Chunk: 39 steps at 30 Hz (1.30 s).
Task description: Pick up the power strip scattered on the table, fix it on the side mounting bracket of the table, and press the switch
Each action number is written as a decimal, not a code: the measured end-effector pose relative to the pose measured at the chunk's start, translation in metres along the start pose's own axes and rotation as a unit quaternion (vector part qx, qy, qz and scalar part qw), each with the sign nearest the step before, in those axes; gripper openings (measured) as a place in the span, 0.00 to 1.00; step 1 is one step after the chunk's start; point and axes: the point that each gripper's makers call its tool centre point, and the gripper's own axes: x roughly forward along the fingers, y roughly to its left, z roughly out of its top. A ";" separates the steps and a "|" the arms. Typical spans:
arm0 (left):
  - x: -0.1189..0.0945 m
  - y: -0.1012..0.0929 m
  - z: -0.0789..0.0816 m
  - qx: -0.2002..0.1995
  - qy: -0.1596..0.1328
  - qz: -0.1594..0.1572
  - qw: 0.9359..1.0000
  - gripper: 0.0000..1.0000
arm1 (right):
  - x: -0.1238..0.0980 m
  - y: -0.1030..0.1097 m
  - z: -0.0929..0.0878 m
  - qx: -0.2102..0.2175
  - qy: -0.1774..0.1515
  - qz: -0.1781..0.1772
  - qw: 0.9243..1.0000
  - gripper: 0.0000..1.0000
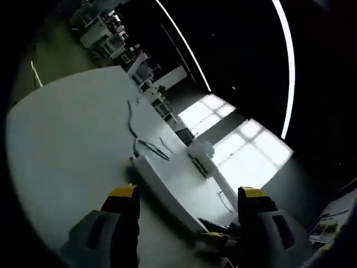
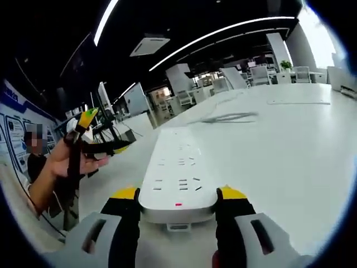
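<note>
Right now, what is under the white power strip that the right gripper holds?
The power strip lies flat on the white table, its near end between the right gripper's jaws. A small tab protrudes below that end. The strip's underside is covered.

No words or numbers clear enough to read; blue wall panel with white line drawings (image 2: 11, 131) maybe printed, too blurry.

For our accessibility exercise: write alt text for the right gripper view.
The right gripper clamps the near end of a white power strip lying on a white table. At left, a person's hand holds the other gripper.
</note>
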 end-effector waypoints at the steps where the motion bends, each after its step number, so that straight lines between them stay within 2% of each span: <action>1: 0.001 0.000 0.000 -0.007 -0.002 0.000 1.000 0.73 | 0.000 0.000 0.000 0.001 -0.001 0.000 1.000 0.49; 12: 0.006 0.012 -0.004 -0.065 -0.003 0.010 0.998 0.71 | 0.000 0.000 0.000 0.005 -0.002 0.000 1.000 0.49; 15: 0.007 0.019 -0.006 -0.100 -0.003 0.012 0.995 0.71 | 0.000 0.000 0.000 0.006 -0.001 0.001 1.000 0.49; 18: 0.011 0.019 -0.007 -0.123 -0.006 0.007 0.992 0.73 | -0.001 0.002 0.000 0.008 -0.001 0.002 1.000 0.49; 24: 0.019 0.023 -0.005 -0.152 -0.008 0.009 0.988 0.72 | -0.001 0.005 0.000 0.006 -0.006 0.001 1.000 0.49; 31: 0.026 0.022 -0.006 -0.160 0.009 0.010 0.987 0.70 | -0.001 0.006 0.000 0.004 -0.008 0.001 1.000 0.49; 34: 0.030 0.022 -0.014 -0.159 0.021 0.017 0.987 0.70 | -0.001 0.004 0.000 0.006 -0.008 0.002 1.000 0.49; 39: 0.034 0.025 -0.013 -0.161 0.021 0.025 0.986 0.74 | -0.002 0.003 0.001 0.009 -0.009 0.003 1.000 0.49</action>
